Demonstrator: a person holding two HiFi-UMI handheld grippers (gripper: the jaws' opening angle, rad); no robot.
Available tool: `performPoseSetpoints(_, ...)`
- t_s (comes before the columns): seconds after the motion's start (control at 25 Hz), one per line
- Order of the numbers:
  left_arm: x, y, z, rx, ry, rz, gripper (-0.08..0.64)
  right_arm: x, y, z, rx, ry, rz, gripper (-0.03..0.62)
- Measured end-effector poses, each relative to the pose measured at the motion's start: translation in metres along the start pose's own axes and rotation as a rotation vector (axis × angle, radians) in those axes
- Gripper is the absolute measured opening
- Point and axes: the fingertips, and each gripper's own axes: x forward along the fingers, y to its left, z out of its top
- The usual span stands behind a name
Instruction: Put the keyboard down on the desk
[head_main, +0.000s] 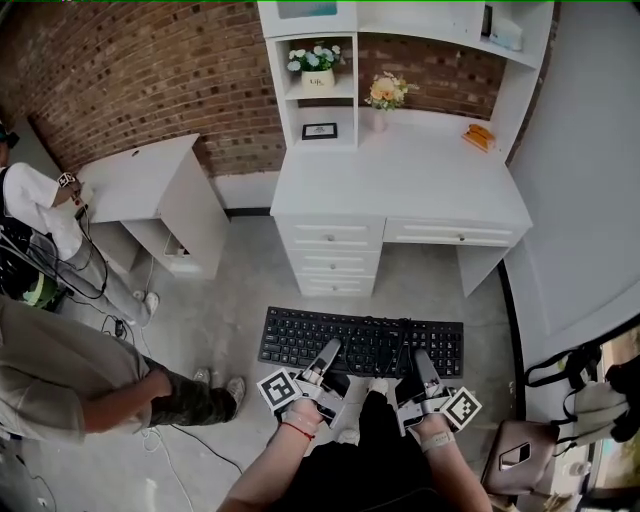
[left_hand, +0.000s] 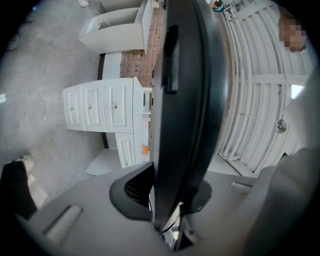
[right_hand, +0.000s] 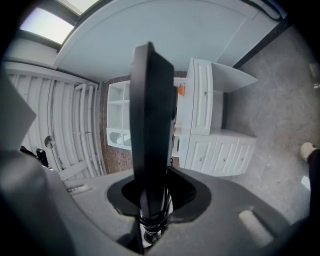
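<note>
Black keyboard (head_main: 300, 341) — white desk (head_main: 400, 172) — red-brown brick wall (head_main: 130, 70)

The black, full-size keyboard (head_main: 360, 342) hangs level in the air, keys up, its length running left to right, well short of the white desk (head_main: 400, 175).
</note>
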Motion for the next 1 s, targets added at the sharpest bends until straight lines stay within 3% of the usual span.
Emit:
performPoseSetpoints(0.56,0.146,0.018,0.064,0.017,0.013,0.005,0.069,0.135,-0.029,0.081,0.019,0.007,0.022,0.078)
performPoseSetpoints(1.0,0.258,0.052,0.11,0.015,0.036,0.057,0.069,0.233,-0.069,0.146,0.027,0.021,-0.034,0.077)
